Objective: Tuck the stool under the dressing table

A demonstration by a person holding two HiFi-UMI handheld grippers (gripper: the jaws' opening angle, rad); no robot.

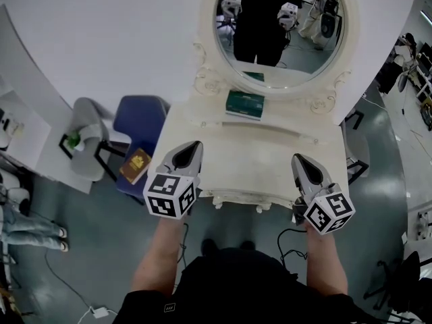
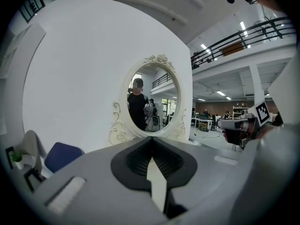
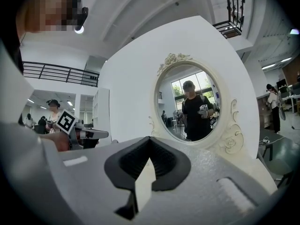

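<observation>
The white dressing table (image 1: 202, 123) with its oval mirror (image 1: 280, 25) stands straight ahead of me. A blue-seated stool (image 1: 140, 117) stands at the table's left side, outside it, with a brown book (image 1: 136, 165) on its near edge. The blue seat (image 2: 63, 154) also shows low at the left of the left gripper view. My left gripper (image 1: 195, 144) hovers over the table's front left part, shut and empty. My right gripper (image 1: 298, 158) hovers over the front right part, also shut and empty. Both point level at the mirror (image 2: 153, 97) (image 3: 196, 102).
A green box (image 1: 245, 104) lies on the tabletop below the mirror. A grey chair (image 1: 86, 130) with a small green plant (image 1: 73, 140) stands left of the stool, beside a white shelf (image 1: 23, 137). A dark chair frame (image 1: 356, 155) is at the table's right. Cables (image 1: 291, 243) run over the floor.
</observation>
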